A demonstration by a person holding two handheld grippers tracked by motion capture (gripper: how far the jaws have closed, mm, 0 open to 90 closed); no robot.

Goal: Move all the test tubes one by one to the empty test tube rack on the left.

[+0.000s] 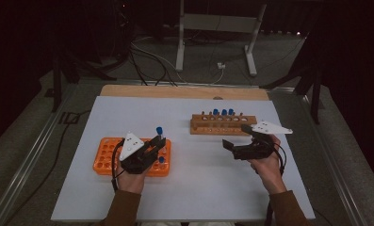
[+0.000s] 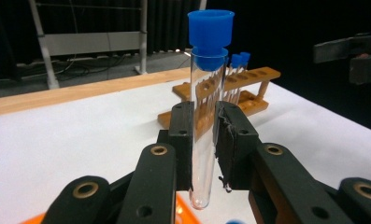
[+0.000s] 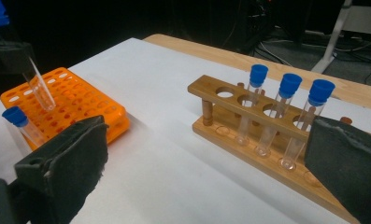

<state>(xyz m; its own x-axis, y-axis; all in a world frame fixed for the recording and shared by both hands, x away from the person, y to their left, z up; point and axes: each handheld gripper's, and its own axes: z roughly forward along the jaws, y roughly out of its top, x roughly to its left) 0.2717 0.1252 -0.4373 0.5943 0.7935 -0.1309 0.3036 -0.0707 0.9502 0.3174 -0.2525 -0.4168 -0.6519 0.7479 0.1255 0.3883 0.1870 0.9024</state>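
Clamping one blue-capped tube (image 2: 205,121) above the orange rack (image 1: 107,153), left tool (image 2: 204,140); right tool (image 3: 206,172) gapes empty; wooden rack (image 3: 248,140) holds three tubes (image 3: 286,100).

Lab bench setting. Wooden test-tube rack (image 3: 248,121) with blue-capped glass tubes (image 3: 286,112); orange plastic tube rack (image 1: 114,153). Dark curtains, floor cables behind.

Test tube (image 2: 205,126): clear glossy glass or plastic, can't tell which; matt blue plastic cap (image 2: 210,33). Left gripper (image 2: 204,135): matt black plastic links, brass-coloured metal rivets, pads (image 2: 232,140) rough at the edges. Orange rack (image 3: 75,100): smooth plastic, slight sheen. Other rack (image 3: 267,140): varnished wood. Bench (image 1: 194,183): matt white sheet, bare wood strip at the far edge.
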